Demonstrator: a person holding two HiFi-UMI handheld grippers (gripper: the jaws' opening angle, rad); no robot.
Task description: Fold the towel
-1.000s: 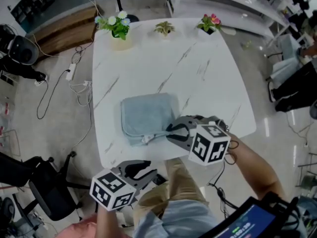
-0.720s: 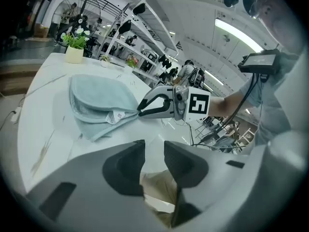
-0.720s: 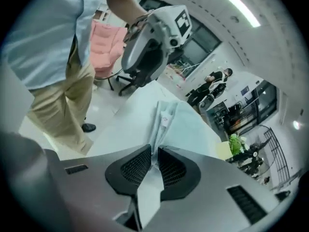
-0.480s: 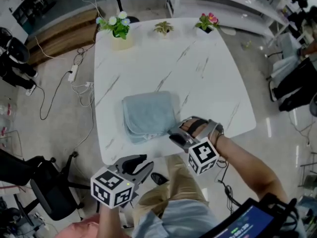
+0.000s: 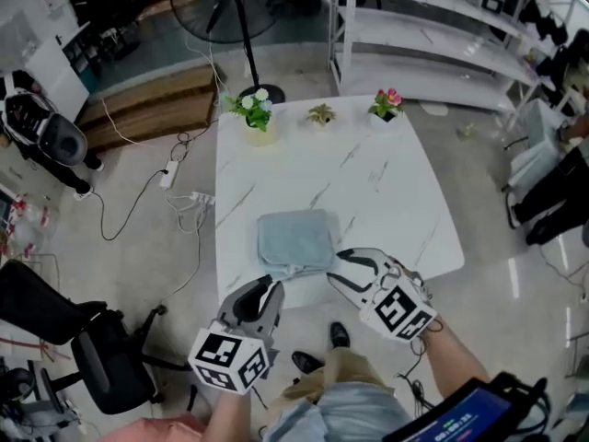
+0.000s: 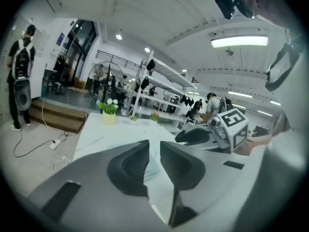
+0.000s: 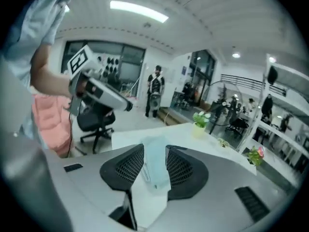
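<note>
Towel [image 5: 296,240] lies folded into a compact rectangle on the table [image 5: 386,191], close to the near edge. It is touched by neither gripper. The fold is judged finished or nearly so, which would explain both tools being held off it.

Left gripper [image 5: 262,291] is held up at the table's near edge, left of the towel, tipped slightly downward. Its fingers have just been closing; a narrow gap is kept, with nothing in it.

Right gripper [image 5: 342,267] is held raised near the towel's near-right corner, aimed across it. Its fingers have just been opening and stand apart; the towel is seen beyond them, not pinched.
</note>
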